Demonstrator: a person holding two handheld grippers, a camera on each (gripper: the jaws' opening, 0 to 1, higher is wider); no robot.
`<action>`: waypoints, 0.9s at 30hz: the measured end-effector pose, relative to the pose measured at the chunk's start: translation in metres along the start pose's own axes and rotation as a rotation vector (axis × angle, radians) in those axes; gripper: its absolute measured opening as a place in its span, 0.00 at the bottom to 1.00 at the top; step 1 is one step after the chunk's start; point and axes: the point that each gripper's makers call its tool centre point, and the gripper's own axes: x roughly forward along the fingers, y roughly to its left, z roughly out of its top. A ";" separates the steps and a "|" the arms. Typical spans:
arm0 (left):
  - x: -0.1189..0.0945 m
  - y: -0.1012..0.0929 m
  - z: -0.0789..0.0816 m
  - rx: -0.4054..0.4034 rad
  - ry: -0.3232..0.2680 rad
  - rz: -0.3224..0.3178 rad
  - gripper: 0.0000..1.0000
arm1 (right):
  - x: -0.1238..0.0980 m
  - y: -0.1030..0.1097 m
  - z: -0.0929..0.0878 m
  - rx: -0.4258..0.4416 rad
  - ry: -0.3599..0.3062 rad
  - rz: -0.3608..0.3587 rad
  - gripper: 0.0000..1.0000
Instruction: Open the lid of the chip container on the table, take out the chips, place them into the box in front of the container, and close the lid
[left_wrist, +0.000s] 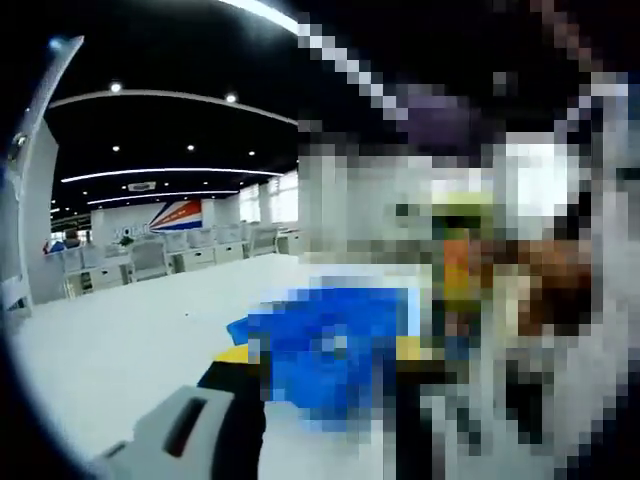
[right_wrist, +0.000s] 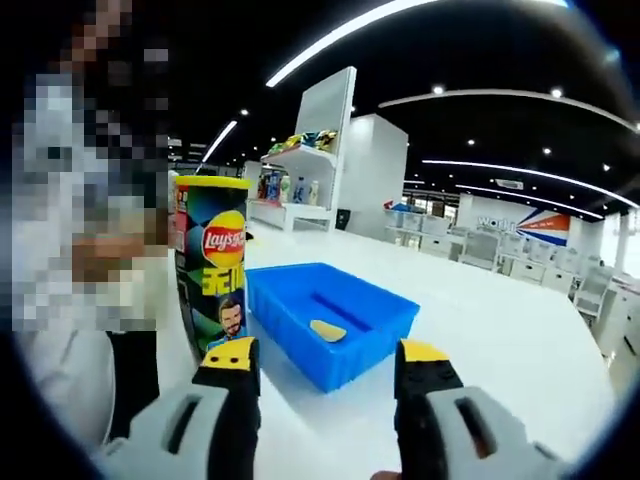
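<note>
A tall Lay's chip container (right_wrist: 212, 270) stands upright on the white table (right_wrist: 500, 340), and from this angle I cannot tell whether its lid is on. Right beside it is a blue box (right_wrist: 330, 315) with one pale chip (right_wrist: 327, 330) lying inside. My right gripper (right_wrist: 328, 365) is open just short of the box's near corner, holding nothing. In the left gripper view the blue box (left_wrist: 330, 345) appears blurred, close ahead of my left gripper (left_wrist: 320, 365). Its yellow-tipped jaws stand wide apart and nothing shows between them.
A person in white and dark clothes (right_wrist: 90, 380) is close behind the container on the left. Shelves with goods (right_wrist: 300, 150) stand at the back. Rows of white desks and chairs (left_wrist: 150, 255) line the far side of the hall.
</note>
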 end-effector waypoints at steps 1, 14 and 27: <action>0.002 -0.002 -0.004 0.002 0.003 -0.005 0.50 | 0.001 -0.001 -0.002 0.007 0.002 -0.001 0.52; 0.028 -0.003 -0.045 -0.009 0.128 0.015 0.55 | 0.022 -0.004 -0.020 0.032 0.038 -0.010 0.53; 0.044 -0.002 -0.063 -0.021 0.146 0.046 0.55 | 0.047 0.008 -0.035 0.035 0.068 0.019 0.54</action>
